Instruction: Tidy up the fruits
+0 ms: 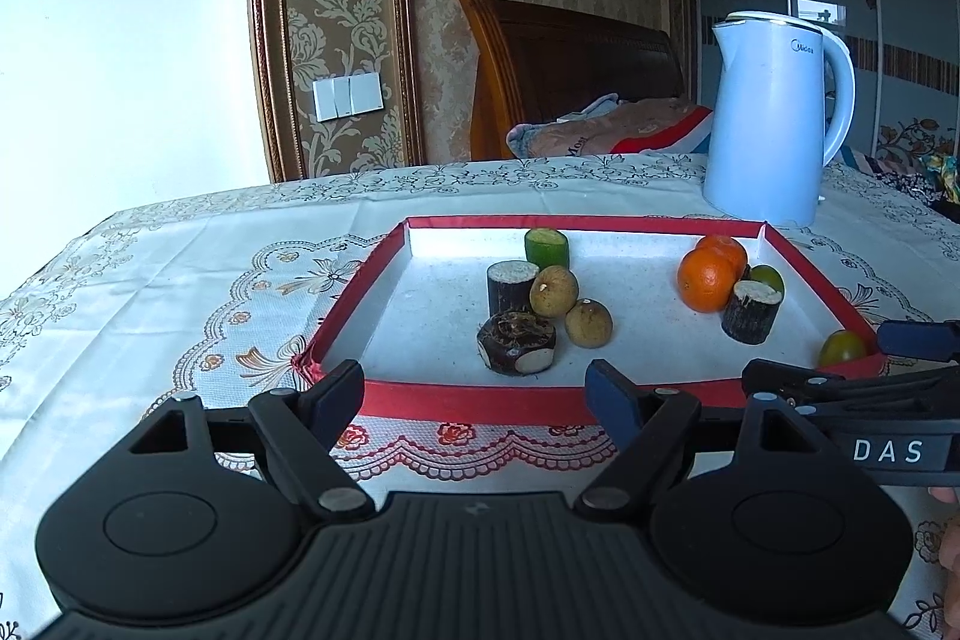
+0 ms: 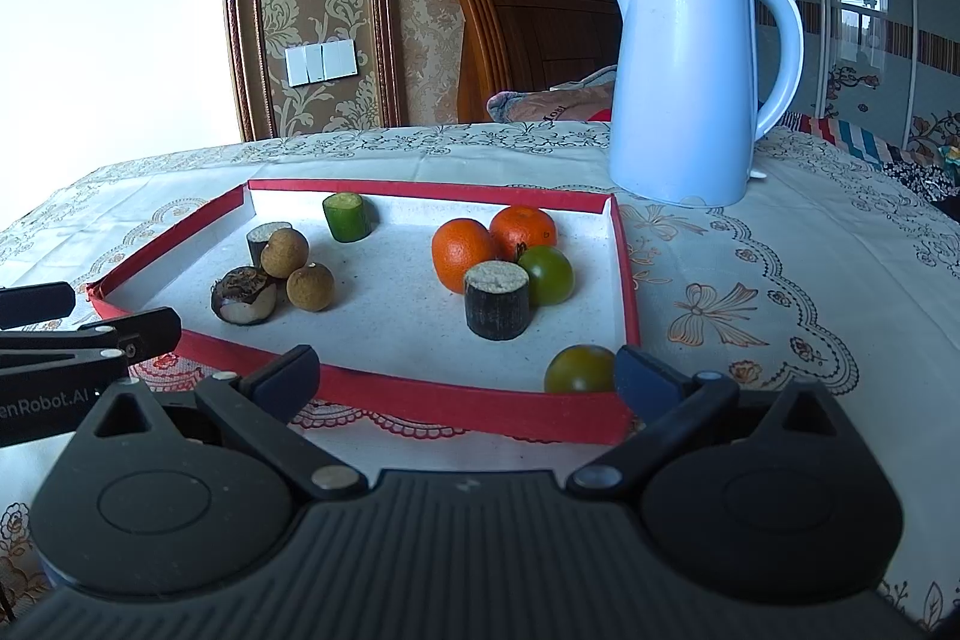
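Two handheld grippers before a red-rimmed tray [image 1: 474, 403] of fruit on a lace-patterned tablecloth [image 1: 180, 280]. Left gripper [image 1: 474, 394]: fingers spread wide, nothing between them; ahead of the fingertips lie a peeled water chestnut [image 1: 516, 343], two longans [image 1: 570, 307], a dark sugarcane piece [image 1: 510, 283] and a green sugarcane piece [image 1: 547, 247]. Right gripper [image 2: 465, 376]: fingers spread, empty; a green tomato [image 2: 579, 369] sits in the tray just beside its right fingertip [image 2: 645, 379]. Farther ahead, two oranges [image 2: 465, 253], another green tomato [image 2: 549, 274] and a second dark sugarcane piece [image 2: 497, 301] cluster. A pale blue Midea kettle [image 2: 690, 82] stands beyond the tray.
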A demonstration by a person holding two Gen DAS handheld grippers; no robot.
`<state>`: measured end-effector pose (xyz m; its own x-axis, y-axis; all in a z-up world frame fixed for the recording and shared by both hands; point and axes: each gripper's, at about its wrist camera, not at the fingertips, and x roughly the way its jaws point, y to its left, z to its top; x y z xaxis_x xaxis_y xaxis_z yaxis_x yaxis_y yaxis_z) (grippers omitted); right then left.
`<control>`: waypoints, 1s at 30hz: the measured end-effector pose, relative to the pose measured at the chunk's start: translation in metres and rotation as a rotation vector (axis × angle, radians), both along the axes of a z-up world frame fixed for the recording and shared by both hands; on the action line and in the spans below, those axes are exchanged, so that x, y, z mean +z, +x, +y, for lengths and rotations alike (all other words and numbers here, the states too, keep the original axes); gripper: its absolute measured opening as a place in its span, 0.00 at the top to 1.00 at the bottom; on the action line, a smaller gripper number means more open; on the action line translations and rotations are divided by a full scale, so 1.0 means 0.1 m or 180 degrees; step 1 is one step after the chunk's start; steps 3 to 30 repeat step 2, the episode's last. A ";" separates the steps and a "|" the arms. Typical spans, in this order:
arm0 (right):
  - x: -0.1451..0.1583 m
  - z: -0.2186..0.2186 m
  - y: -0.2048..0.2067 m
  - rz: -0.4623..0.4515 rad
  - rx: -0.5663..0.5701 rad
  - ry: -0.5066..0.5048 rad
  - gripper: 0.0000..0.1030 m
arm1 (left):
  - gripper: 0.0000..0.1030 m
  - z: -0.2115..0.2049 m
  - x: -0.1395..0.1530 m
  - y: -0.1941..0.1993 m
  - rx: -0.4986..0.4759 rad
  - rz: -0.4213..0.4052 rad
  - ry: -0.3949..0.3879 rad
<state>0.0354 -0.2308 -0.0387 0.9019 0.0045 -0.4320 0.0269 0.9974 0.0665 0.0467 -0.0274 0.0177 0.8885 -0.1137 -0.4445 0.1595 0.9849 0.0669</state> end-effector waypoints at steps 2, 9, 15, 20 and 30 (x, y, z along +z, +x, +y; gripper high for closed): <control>0.00 0.00 0.00 -0.0001 0.0001 0.0002 0.00 | 0.21 0.00 0.00 -0.01 0.0018 -0.0042 0.0008; 0.00 0.00 0.00 -0.0001 0.0001 0.0002 0.00 | 0.21 0.00 0.00 -0.01 0.0018 -0.0042 0.0008; 0.00 0.00 0.00 -0.0001 0.0001 0.0002 0.00 | 0.21 0.00 0.00 -0.01 0.0018 -0.0042 0.0008; 0.00 0.00 0.00 -0.0001 0.0001 0.0002 0.00 | 0.21 0.00 0.00 -0.01 0.0018 -0.0042 0.0008; 0.00 0.00 0.00 -0.0001 0.0001 0.0002 0.00 | 0.21 0.00 0.00 -0.01 0.0018 -0.0042 0.0008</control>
